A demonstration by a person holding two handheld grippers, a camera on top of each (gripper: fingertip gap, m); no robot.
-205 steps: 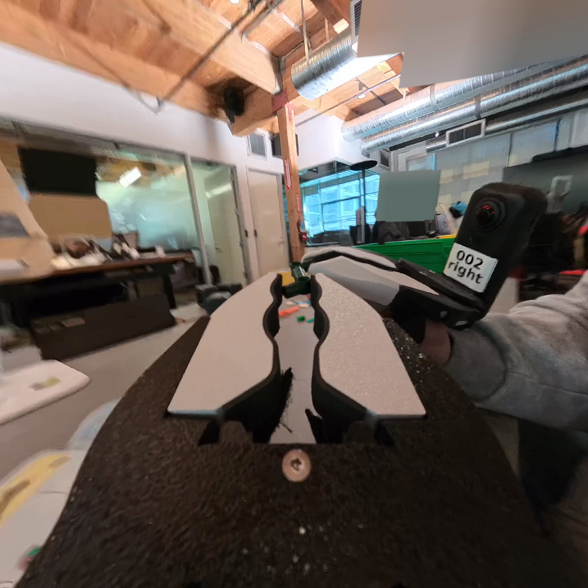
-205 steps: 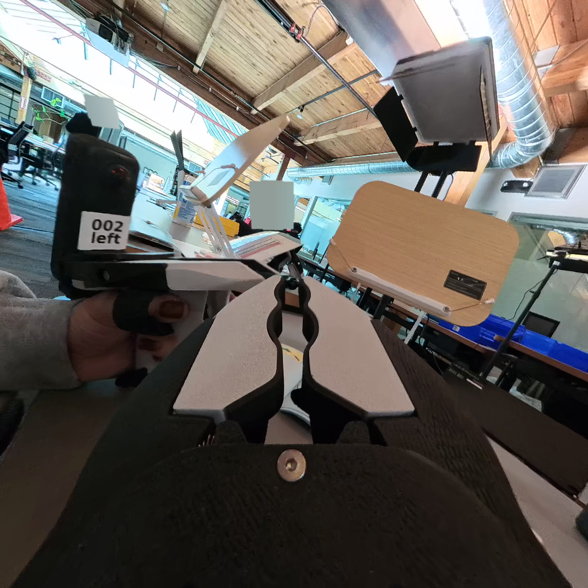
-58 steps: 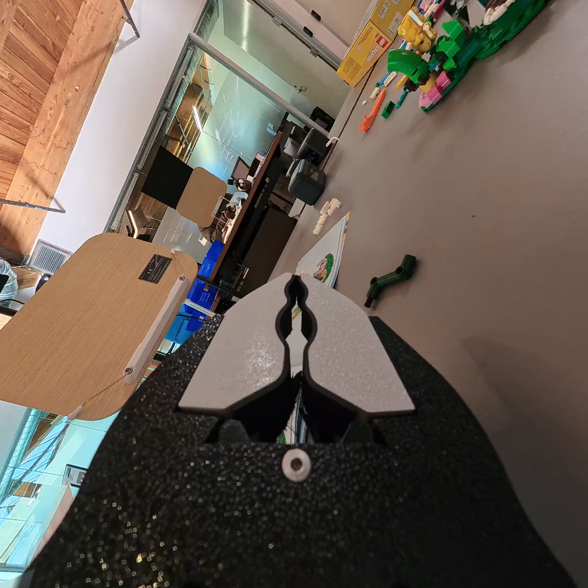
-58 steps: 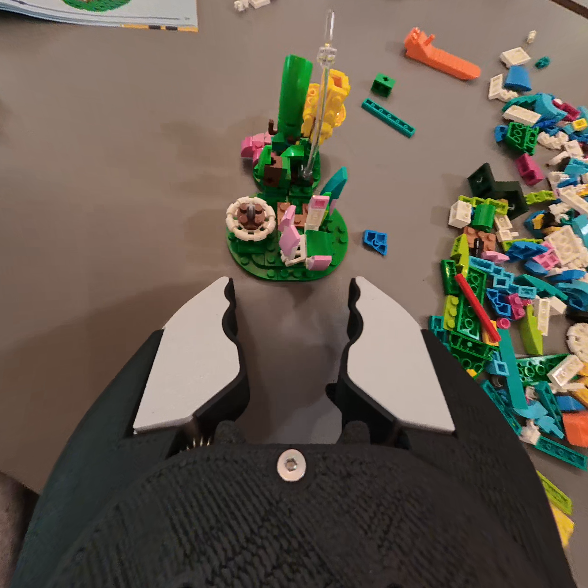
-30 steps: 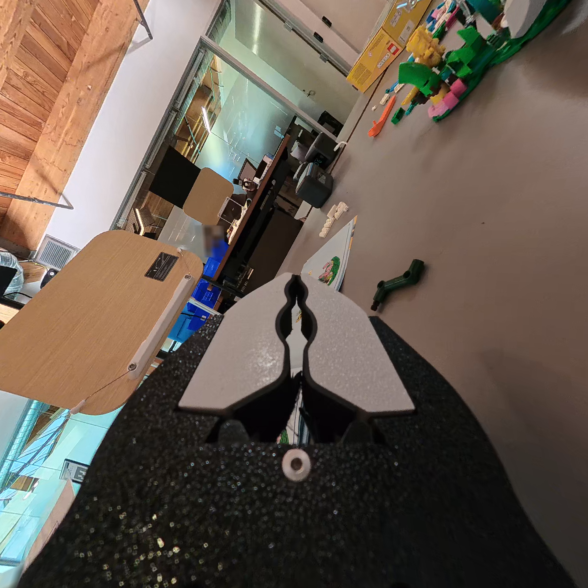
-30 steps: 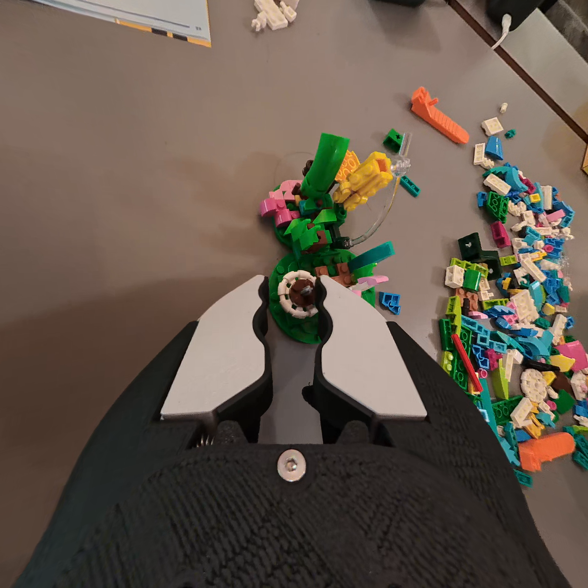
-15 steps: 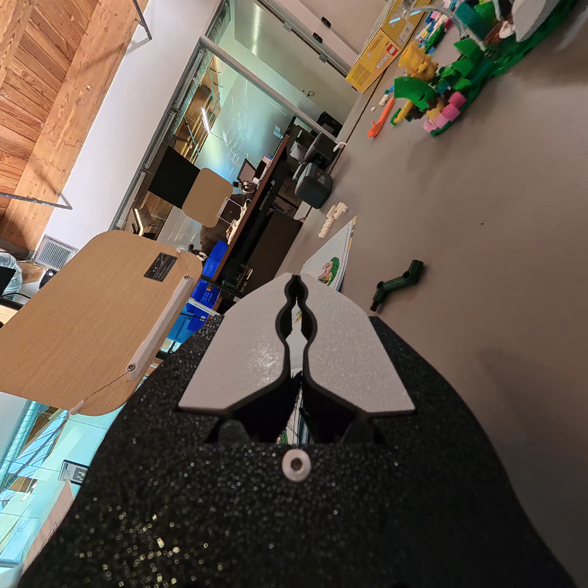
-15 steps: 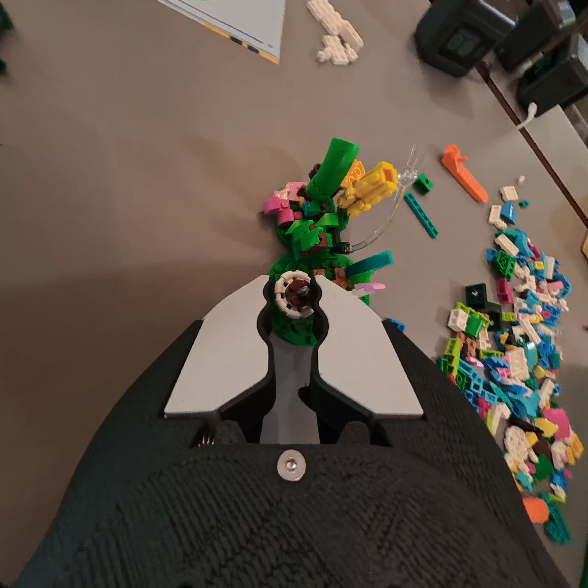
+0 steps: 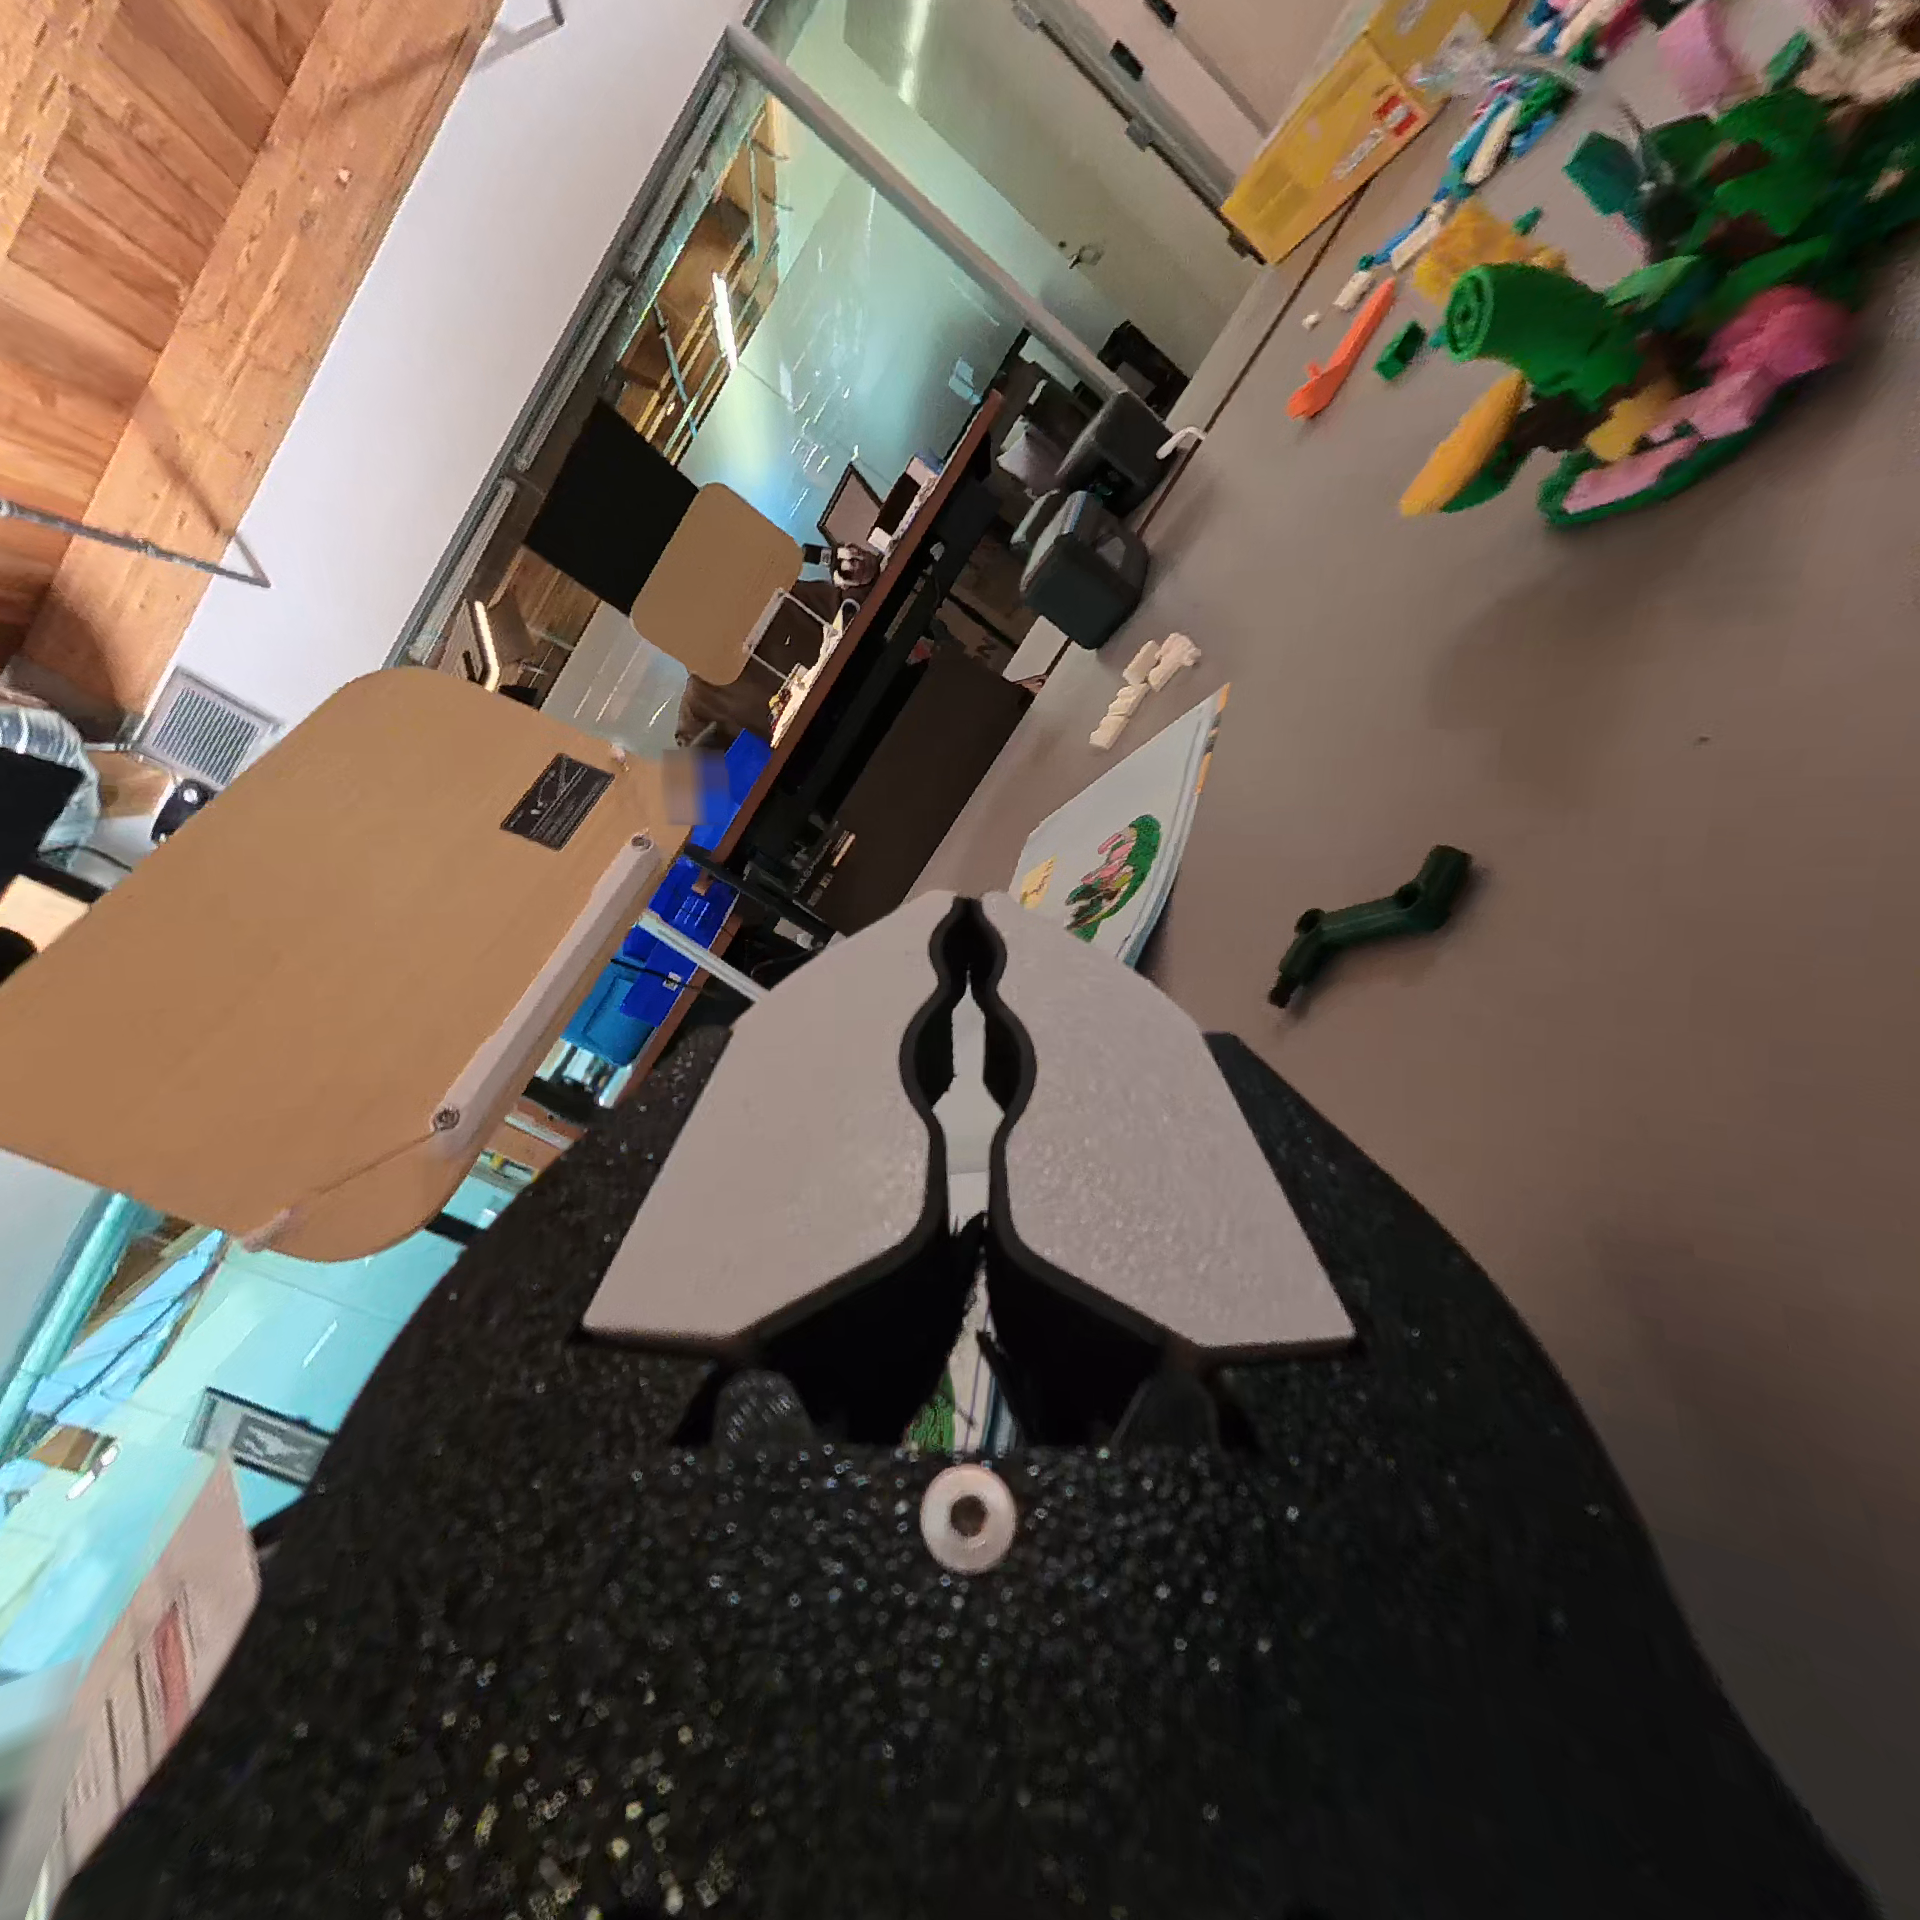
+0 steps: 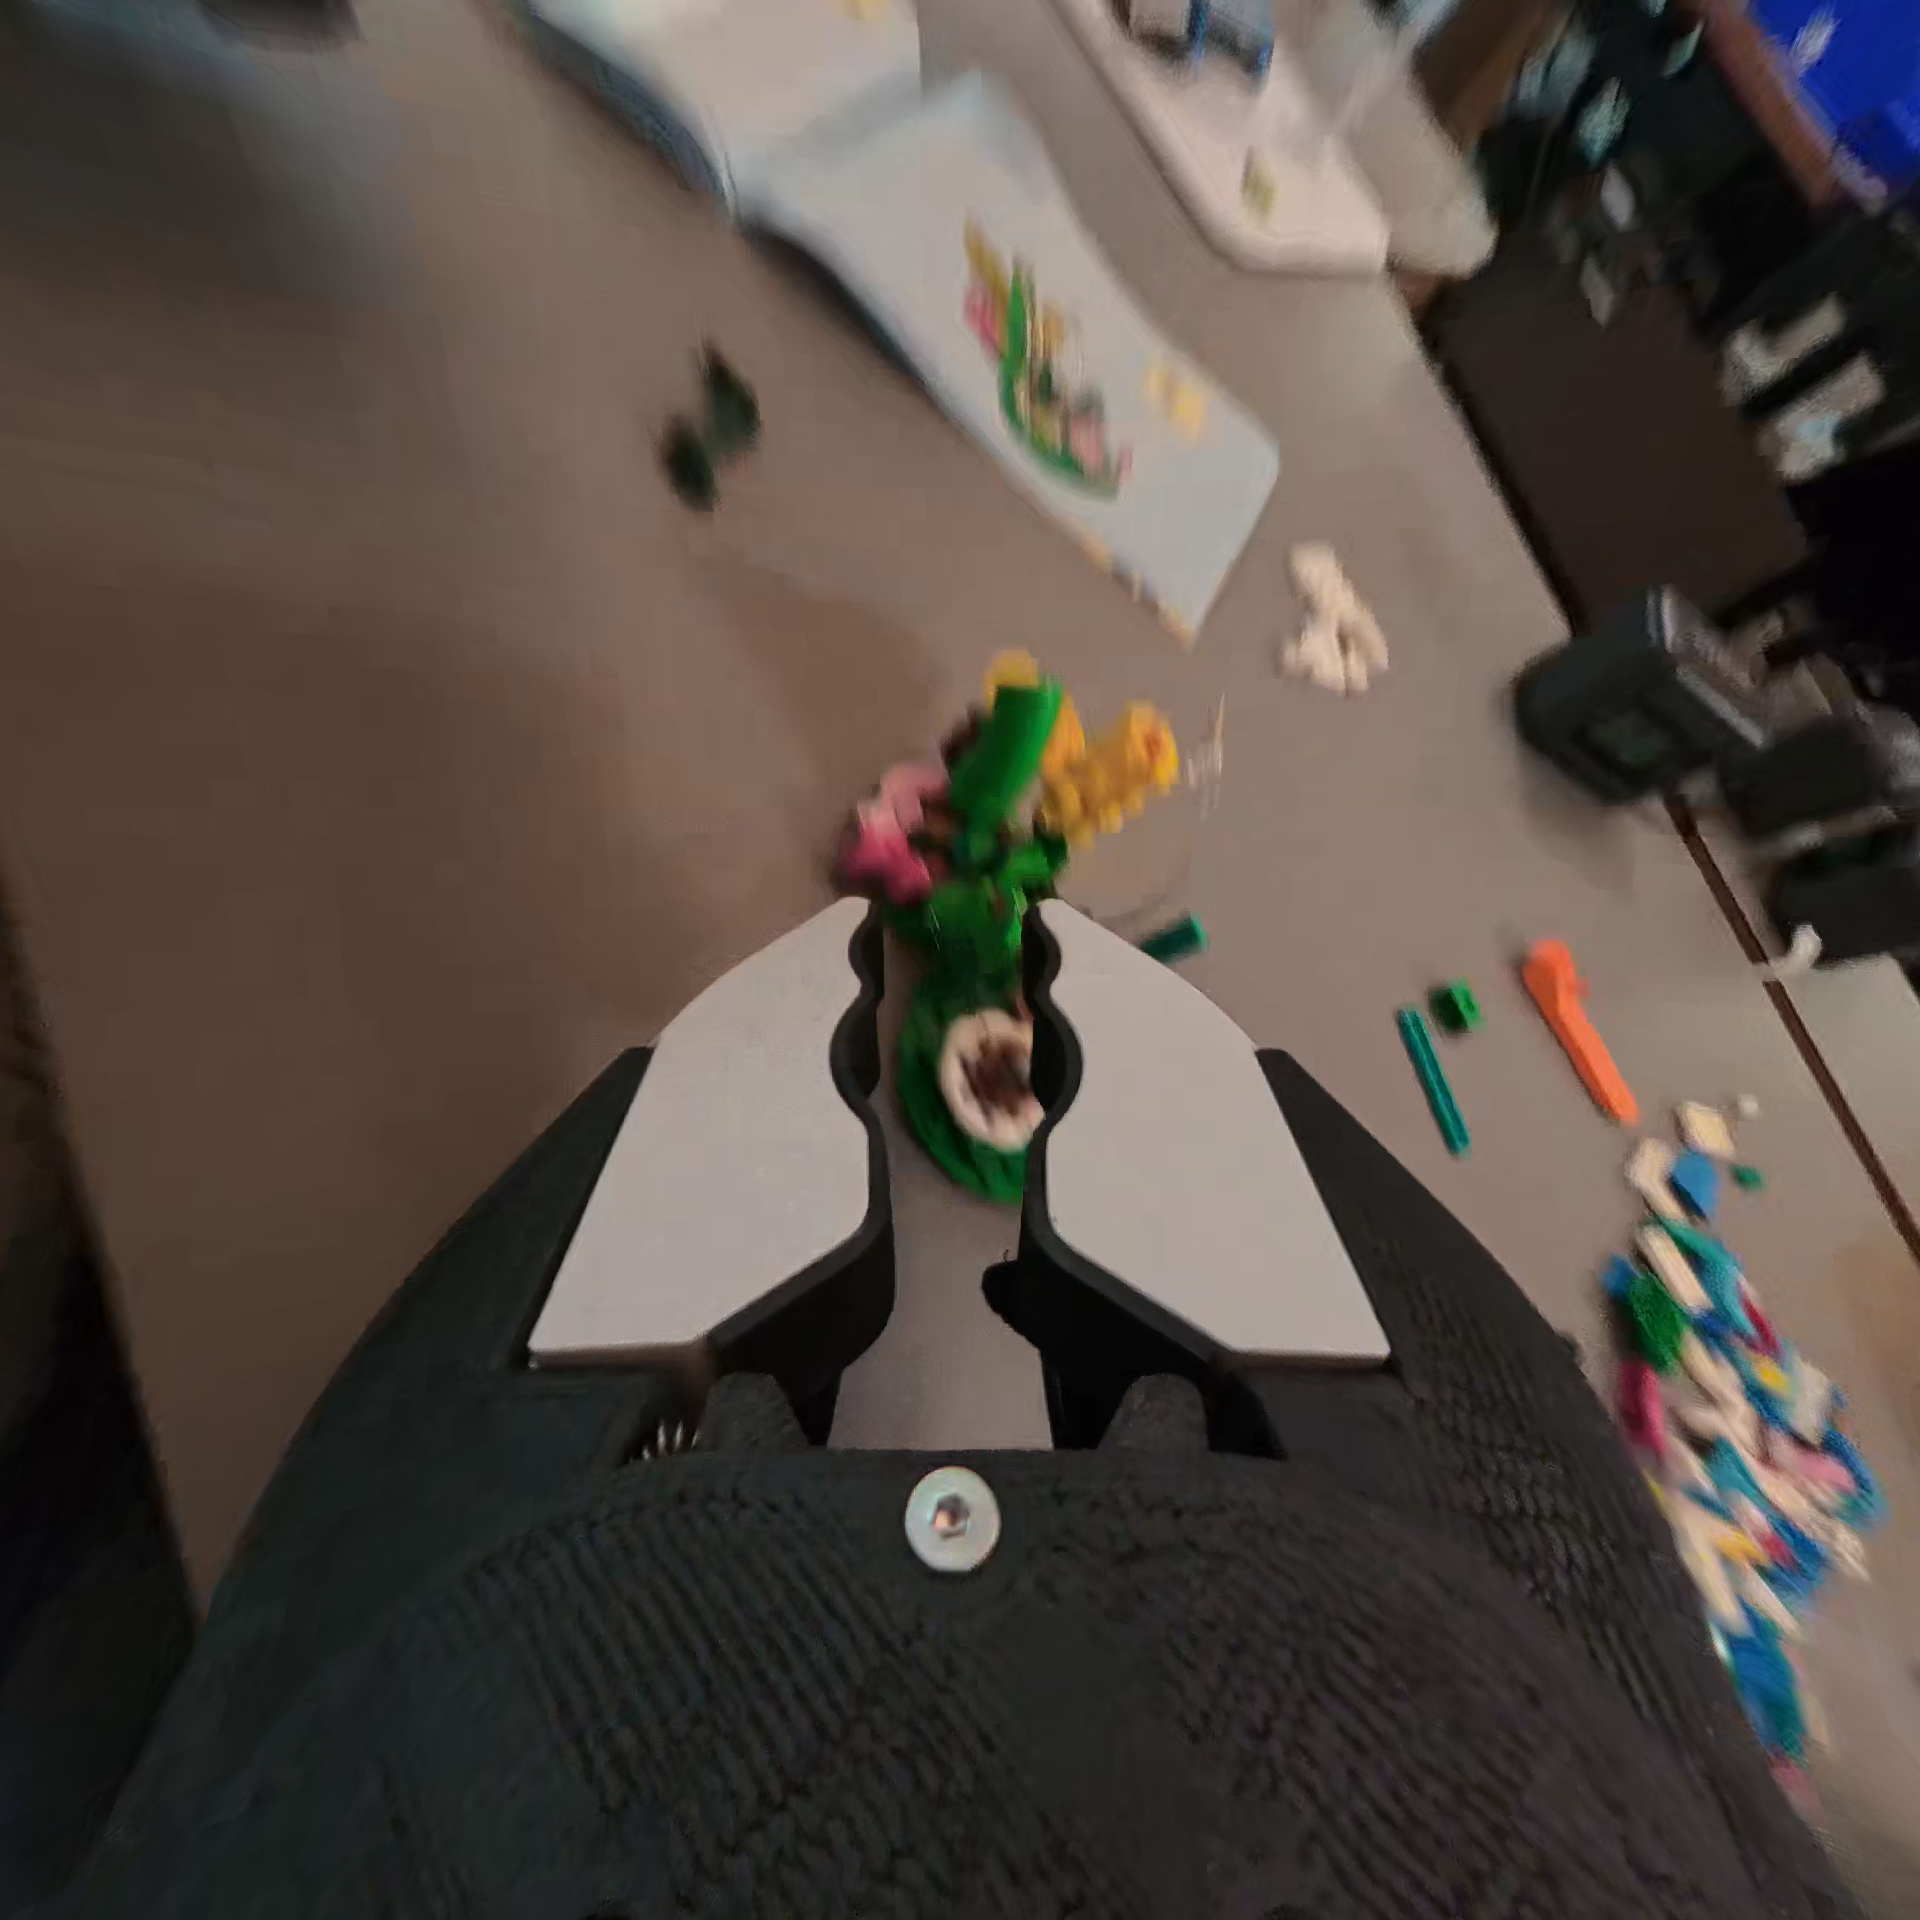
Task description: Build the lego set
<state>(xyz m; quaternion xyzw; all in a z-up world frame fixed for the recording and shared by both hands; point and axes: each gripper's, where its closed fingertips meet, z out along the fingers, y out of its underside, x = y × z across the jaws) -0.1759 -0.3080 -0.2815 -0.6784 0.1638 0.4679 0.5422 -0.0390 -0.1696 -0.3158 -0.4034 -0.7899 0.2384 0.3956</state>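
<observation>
The flower build (image 10: 1003,790), with a green stem, yellow and pink blooms and a white ring flower (image 10: 987,1081), has its round green base between my right gripper's fingers. My right gripper (image 10: 951,916) is shut on that base; the view is motion-blurred. The build also shows blurred at the top right of the left wrist view (image 9: 1662,312). My left gripper (image 9: 971,914) is shut and empty, held sideways over the grey table. A dark green angled piece (image 9: 1371,920) lies on the table just right of its tips; it also shows in the right wrist view (image 10: 717,431).
An instruction booklet (image 10: 1039,353) lies beyond the build. An orange brick separator (image 10: 1579,1029), a teal bar (image 10: 1434,1081) and a pile of loose bricks (image 10: 1745,1382) lie to the right. White pieces (image 10: 1330,623) and black devices (image 10: 1704,707) sit near the table's far edge. My right fingertips sit around 20 centimetres from my left ones. Measured from the fingertips, the dark green angled piece (image 9: 1371,920) is 8 centimetres or so from the left gripper and 15 centimetres from the right. My right wrist view (image 10: 708,431) looks at it from another angle.
My right gripper closed on the build's green base and has swung with it toward the booklet and the left gripper. The left gripper stays shut and nearly still.
</observation>
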